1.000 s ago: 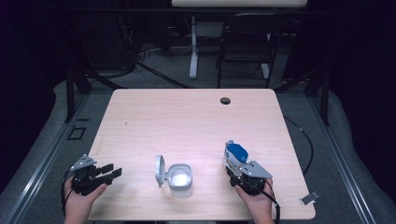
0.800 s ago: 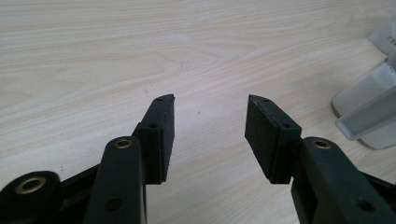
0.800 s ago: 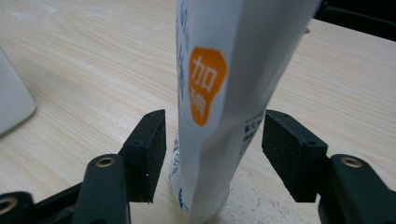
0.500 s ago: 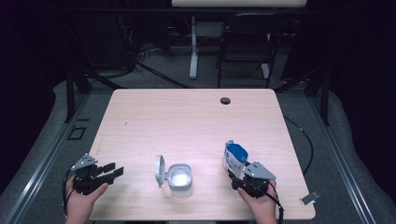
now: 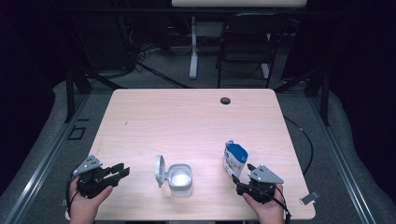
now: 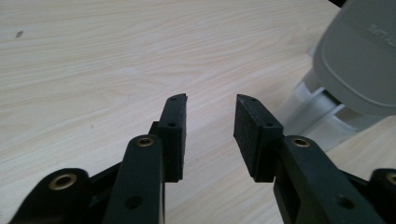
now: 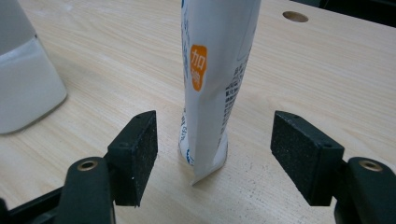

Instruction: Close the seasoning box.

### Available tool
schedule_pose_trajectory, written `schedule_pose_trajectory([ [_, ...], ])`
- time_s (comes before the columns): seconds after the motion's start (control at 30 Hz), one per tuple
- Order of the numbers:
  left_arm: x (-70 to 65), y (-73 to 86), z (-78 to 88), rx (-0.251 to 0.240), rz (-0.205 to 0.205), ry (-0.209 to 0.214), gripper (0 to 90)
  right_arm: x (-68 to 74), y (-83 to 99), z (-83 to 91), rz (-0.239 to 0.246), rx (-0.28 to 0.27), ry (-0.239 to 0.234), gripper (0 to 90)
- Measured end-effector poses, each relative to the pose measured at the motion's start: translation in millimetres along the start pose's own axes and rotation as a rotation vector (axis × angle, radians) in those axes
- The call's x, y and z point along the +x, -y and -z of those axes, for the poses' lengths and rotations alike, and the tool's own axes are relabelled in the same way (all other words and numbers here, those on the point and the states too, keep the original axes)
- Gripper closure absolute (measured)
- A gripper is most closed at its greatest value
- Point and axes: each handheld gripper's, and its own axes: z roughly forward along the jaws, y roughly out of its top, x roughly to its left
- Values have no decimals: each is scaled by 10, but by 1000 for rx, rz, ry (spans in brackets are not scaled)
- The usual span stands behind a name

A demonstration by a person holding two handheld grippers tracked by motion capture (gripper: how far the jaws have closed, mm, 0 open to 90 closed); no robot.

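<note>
Your right gripper (image 7: 214, 161) jaws stand wide, just opened, w/ upright pouch (image 7: 217, 70) between, untouched; left gripper (image 6: 210, 128) half-narrowed, empty, near the pouch's neighbour container (image 5: 180, 179).

Overhead view; two close tabletop (image 5: 196, 116) views

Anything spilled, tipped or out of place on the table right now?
Nothing stands out. The pouch stands upright between the open right gripper, untouched. The white container sits upright, lid flipped open, no spill on the table.

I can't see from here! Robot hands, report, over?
Right gripper open, opening wider, pouch standing free between pads. Left gripper open, empty, closing some. Open-lidded container between them, nothing blocking.
</note>
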Motion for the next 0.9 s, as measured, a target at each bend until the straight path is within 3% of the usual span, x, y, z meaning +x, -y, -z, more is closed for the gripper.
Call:
schedule_pose_trajectory([
  [0.23, -209, -50, -72, 18, -59, 38, 758, -17, 44, 37, -21, -12, -22, 311],
  [0.47, -323, -95, -101, 23, -70, 68, 900, -2, 93, 22, -16, -19, -54, 312],
  [0.53, -363, -120, -114, 29, -78, 73, 900, 8, 102, 17, 2, -15, -52, 314],
  [0.9, -531, -246, -98, 24, -97, 101, 900, -6, 114, 13, -1, -17, -45, 315],
])
